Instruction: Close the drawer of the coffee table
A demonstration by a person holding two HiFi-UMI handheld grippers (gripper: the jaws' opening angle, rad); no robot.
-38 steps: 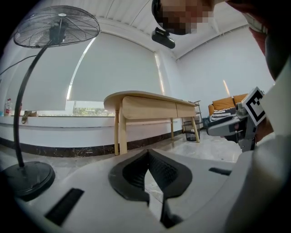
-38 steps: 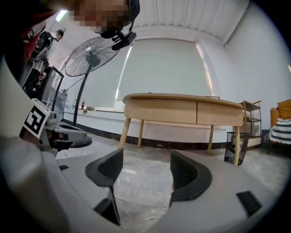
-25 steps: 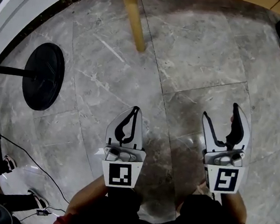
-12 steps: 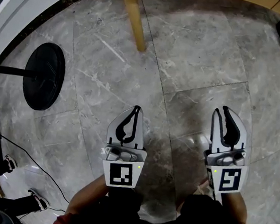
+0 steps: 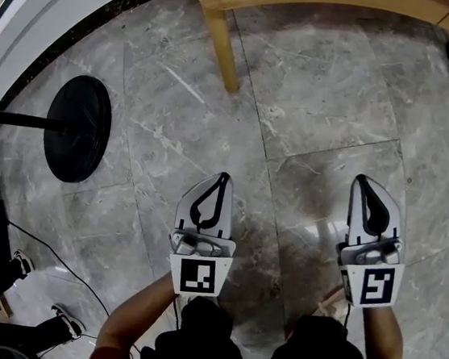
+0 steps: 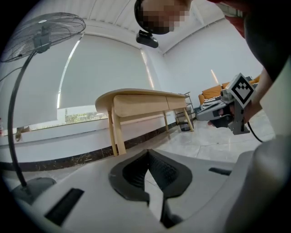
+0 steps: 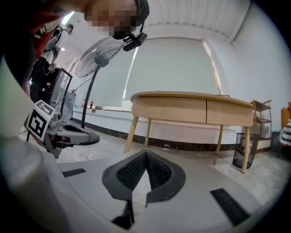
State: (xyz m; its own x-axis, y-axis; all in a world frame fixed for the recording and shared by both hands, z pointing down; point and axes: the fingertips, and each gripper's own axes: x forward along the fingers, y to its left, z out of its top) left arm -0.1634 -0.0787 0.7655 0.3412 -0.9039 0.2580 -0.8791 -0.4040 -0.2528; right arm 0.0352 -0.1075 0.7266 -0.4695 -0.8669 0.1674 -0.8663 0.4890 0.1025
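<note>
Left tool (image 5: 223,176): jaws pressed together, empty. Right tool (image 5: 364,182): jaws just closed tip to tip, nothing between. Long pale wooden coffee table (image 7: 191,96) lies crosswise ahead, drawer fronts (image 7: 173,109) facing both tools.

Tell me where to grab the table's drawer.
No handle shows on the drawer front; it is a flat panel facing you. Probably best to grip its lower edge, coming from the front and underneath, or just push on the face.

Two claws (image 5: 224,175) (image 5: 362,179) — one table (image 7: 191,109), one fan (image 5: 77,128)
</note>
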